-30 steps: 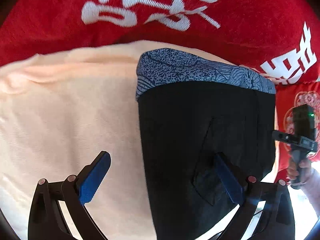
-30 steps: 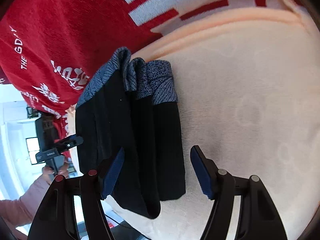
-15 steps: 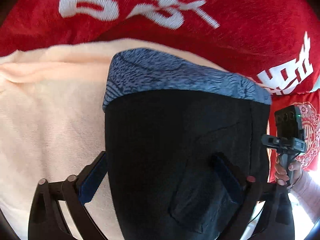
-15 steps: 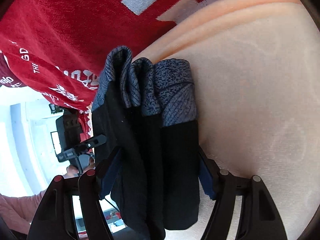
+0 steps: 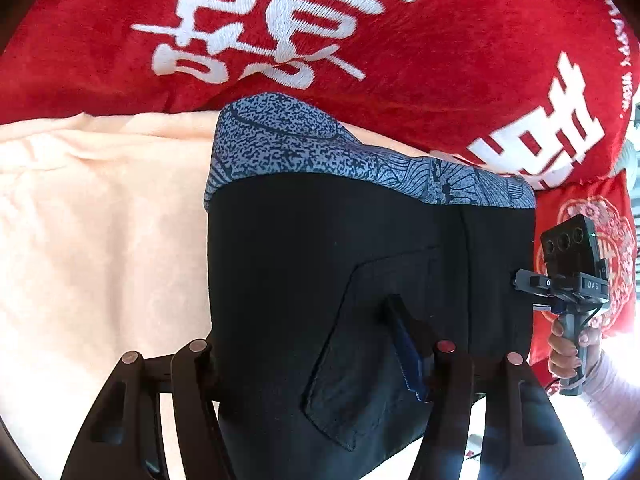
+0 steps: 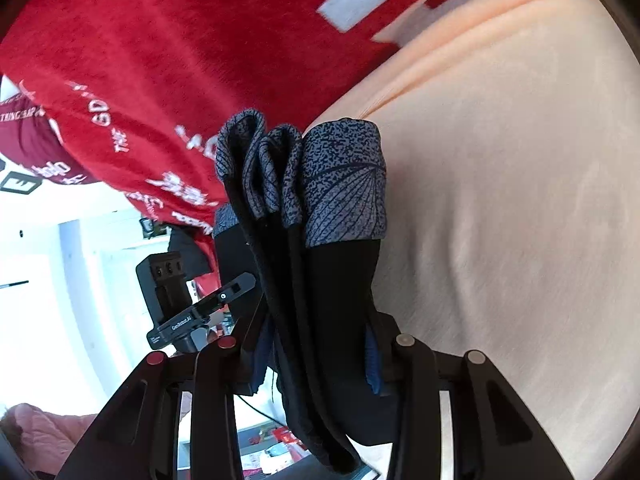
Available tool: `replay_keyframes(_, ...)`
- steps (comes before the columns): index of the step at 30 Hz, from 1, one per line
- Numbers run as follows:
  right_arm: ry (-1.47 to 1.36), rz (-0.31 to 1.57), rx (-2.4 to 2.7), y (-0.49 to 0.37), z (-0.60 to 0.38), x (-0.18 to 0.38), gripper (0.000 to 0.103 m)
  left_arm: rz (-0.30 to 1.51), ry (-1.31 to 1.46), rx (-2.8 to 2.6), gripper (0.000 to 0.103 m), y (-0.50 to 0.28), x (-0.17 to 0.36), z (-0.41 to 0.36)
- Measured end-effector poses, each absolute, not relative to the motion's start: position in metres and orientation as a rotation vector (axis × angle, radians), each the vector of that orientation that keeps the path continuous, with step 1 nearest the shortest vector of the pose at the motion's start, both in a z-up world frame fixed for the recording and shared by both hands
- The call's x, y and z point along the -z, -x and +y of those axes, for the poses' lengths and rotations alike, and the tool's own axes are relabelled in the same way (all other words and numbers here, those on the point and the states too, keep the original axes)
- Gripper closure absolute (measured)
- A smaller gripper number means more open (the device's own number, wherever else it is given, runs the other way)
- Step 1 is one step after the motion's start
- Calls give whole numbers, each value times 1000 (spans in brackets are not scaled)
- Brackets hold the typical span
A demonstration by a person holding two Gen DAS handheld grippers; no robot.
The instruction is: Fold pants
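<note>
The folded black pants [image 5: 320, 264], with a blue-grey patterned waistband [image 5: 320, 148], fill the middle of the left wrist view over a peach cover. My left gripper [image 5: 304, 332] is closing on their near end: its right blue pad [image 5: 404, 352] presses on top by the pocket, and its left finger is hidden under the fabric. In the right wrist view the pants [image 6: 332, 300] hang as a thick layered bundle, waistband [image 6: 344, 184] farthest from me. My right gripper [image 6: 316, 332] is closing, and both its pads squeeze the bundle's sides.
A peach cover [image 6: 500, 200] spreads under and to the right of the pants. A red blanket with white characters [image 5: 400, 60] lies along the far side. A person's hand [image 5: 568, 348] holds the other gripper's handle at the right edge. A bright room lies beyond the left edge.
Both grippers moved onto the pants and narrowed from wide open around them. The bundle now sits between both pairs of fingers and has come up off the peach cover.
</note>
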State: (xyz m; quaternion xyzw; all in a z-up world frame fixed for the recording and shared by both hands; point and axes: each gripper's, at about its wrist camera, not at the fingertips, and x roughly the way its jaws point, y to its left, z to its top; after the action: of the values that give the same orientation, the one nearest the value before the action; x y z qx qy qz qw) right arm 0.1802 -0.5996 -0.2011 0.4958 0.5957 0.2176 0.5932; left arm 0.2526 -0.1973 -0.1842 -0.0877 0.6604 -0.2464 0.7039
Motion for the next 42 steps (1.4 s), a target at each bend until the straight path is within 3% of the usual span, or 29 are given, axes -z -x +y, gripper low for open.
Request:
replay_keyframes(11, -1190, 1371, -449, -102, -534, 168, 61, 1490, 181, 574, 38, -183, 162, -140)
replay_keyframes(19, -1087, 1451, -399, -78, -487, 177, 60, 1503, 140, 486, 38, -154, 191, -114)
replay_keyframes(23, -837, 1558, -318, -82, -462, 193, 48, 1455, 67, 399, 22, -141, 205, -115)
replay_keyframes(24, -834, 1541, -312, -81, -462, 194, 47, 1441, 40, 385, 20, -140, 204, -117)
replay_keyframes(27, -882, 1528, -285, -77, -469, 201, 44, 1412, -44, 336, 0, -137, 204, -125)
replay_keyframes(30, -892, 1528, -261, -74, -469, 201, 41, 1424, -62, 344, 0, -137, 206, -132)
replay_keyframes(35, -766, 1541, -172, -75, -465, 185, 28, 1389, -106, 305, 0, -137, 193, -136)
replay_keyframes(37, -679, 1530, -95, -75, -464, 171, 28, 1349, -107, 295, 0, -138, 179, -134)
replay_keyframes(39, -613, 1502, -38, -74, -464, 155, 31, 1310, -88, 299, 0, -143, 164, -131)
replay_keyframes(41, -595, 1464, -9, -76, -464, 141, 64, 1279, -87, 288, 0, -150, 153, -132)
replay_keyframes(42, -607, 1436, -8, -78, -464, 132, 69, 1266, -108, 263, 0, -154, 152, -135)
